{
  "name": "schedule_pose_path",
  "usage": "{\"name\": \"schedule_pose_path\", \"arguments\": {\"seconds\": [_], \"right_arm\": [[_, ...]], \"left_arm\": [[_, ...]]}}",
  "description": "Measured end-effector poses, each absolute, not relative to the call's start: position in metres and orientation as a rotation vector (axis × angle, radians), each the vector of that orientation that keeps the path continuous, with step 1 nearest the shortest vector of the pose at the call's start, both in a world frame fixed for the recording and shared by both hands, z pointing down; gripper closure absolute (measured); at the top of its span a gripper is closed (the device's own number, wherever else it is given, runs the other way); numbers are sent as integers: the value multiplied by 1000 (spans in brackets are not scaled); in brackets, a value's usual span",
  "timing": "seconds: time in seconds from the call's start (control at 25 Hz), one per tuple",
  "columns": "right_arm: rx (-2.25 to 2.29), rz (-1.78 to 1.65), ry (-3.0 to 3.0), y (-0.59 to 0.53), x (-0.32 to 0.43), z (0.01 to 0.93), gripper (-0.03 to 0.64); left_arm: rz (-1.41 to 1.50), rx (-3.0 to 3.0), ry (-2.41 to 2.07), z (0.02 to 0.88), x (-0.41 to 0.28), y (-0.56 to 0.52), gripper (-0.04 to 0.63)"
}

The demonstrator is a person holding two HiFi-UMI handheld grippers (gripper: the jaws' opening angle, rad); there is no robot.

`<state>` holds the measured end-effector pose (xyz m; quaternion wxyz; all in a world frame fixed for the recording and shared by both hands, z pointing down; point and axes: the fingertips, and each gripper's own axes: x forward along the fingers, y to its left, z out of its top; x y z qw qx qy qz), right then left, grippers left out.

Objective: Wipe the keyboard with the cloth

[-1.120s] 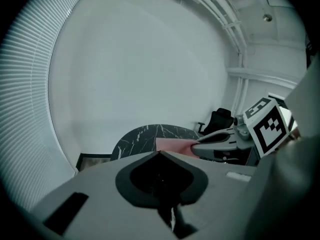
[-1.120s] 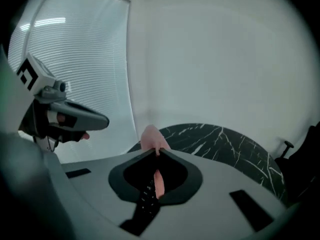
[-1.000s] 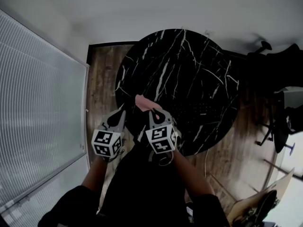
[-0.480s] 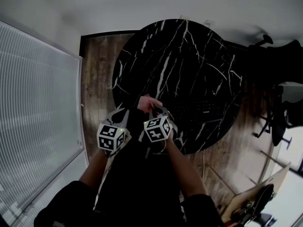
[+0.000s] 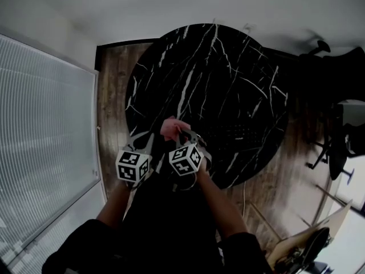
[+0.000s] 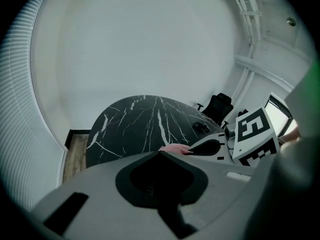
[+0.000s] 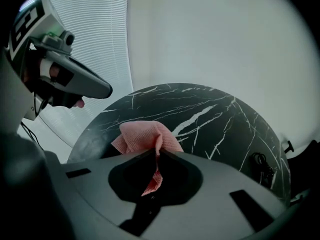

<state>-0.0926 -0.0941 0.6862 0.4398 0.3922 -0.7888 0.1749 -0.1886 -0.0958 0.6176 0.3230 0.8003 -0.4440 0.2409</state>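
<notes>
One pink cloth [image 7: 140,136] pinched by right tool [image 7: 156,153], one keyboard [image 5: 231,132], probably

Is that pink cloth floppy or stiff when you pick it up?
Probably floppy: the cloth folds and droops where the right tongs pinch it. Likely light, since that pinch alone seems to hold it.

Ahead of our right claw [image 5: 183,135] spreads a round black marble table [image 5: 228,67] with white veins, on a wood-plank floor [image 5: 111,79]. Left of our left claw [image 5: 142,139] hang pale window blinds [image 5: 45,130]; beyond the table, a plain white wall [image 5: 171,4]; far right, a black office chair [image 5: 337,152].
</notes>
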Motion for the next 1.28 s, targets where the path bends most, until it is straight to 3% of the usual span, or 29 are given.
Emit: {"name": "schedule_pose_path", "arguments": {"seconds": [1.28], "right_arm": [[1040, 496, -1955, -103, 54, 687, 611]], "left_arm": [[725, 2106, -1086, 627, -37, -95, 595]]}}
